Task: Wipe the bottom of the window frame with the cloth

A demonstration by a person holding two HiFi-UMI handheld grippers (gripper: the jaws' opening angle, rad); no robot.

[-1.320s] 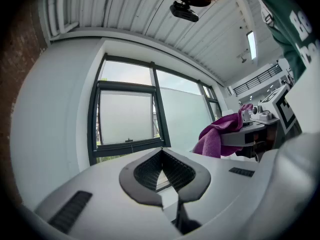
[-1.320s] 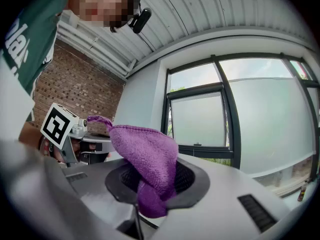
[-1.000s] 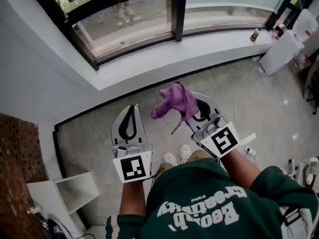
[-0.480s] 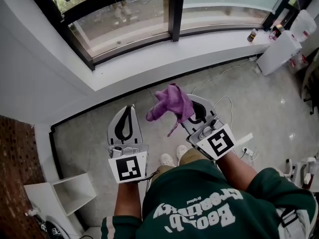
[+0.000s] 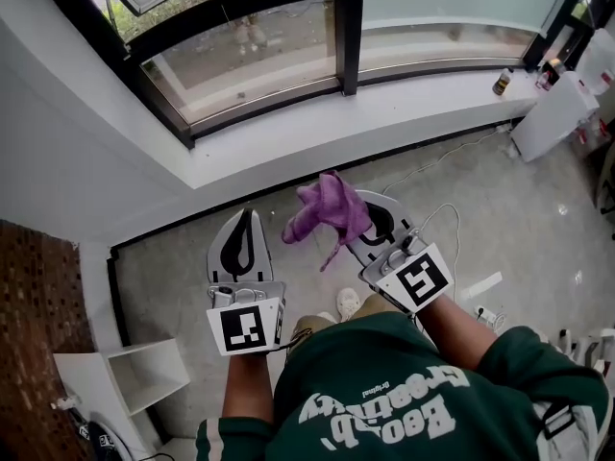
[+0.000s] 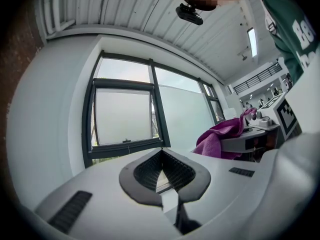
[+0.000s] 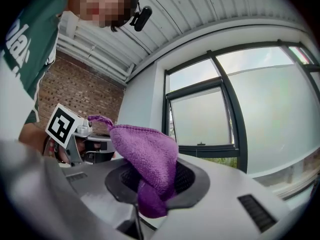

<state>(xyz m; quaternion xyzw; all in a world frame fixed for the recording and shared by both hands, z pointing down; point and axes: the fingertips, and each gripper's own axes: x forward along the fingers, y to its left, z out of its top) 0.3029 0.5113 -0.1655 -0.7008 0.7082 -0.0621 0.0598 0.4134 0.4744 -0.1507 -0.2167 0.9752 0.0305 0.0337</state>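
Observation:
A purple knitted cloth (image 5: 329, 209) is pinched in my right gripper (image 5: 370, 217), which is shut on it; in the right gripper view the cloth (image 7: 148, 165) bulges up out of the jaws. My left gripper (image 5: 244, 230) is shut with nothing in it, its pads (image 6: 161, 176) meeting at the tip. Both grippers hover over the floor, short of the white sill (image 5: 317, 123). The black bottom rail of the window frame (image 5: 259, 96) runs beyond the sill, with a black upright (image 5: 351, 29) between two panes. In the left gripper view the cloth (image 6: 222, 139) shows at the right.
A white shelf unit (image 5: 130, 377) stands at the lower left by a brick wall (image 5: 38, 325). A white cabinet (image 5: 553, 113) and a small bottle (image 5: 501, 82) are at the sill's right end. A white cable (image 5: 442, 200) and a power strip (image 5: 488, 317) lie on the grey floor.
Both grippers and the cloth sit slightly lower in the head view, and the window and sill have shifted a little right. The grip on the cloth is unchanged.

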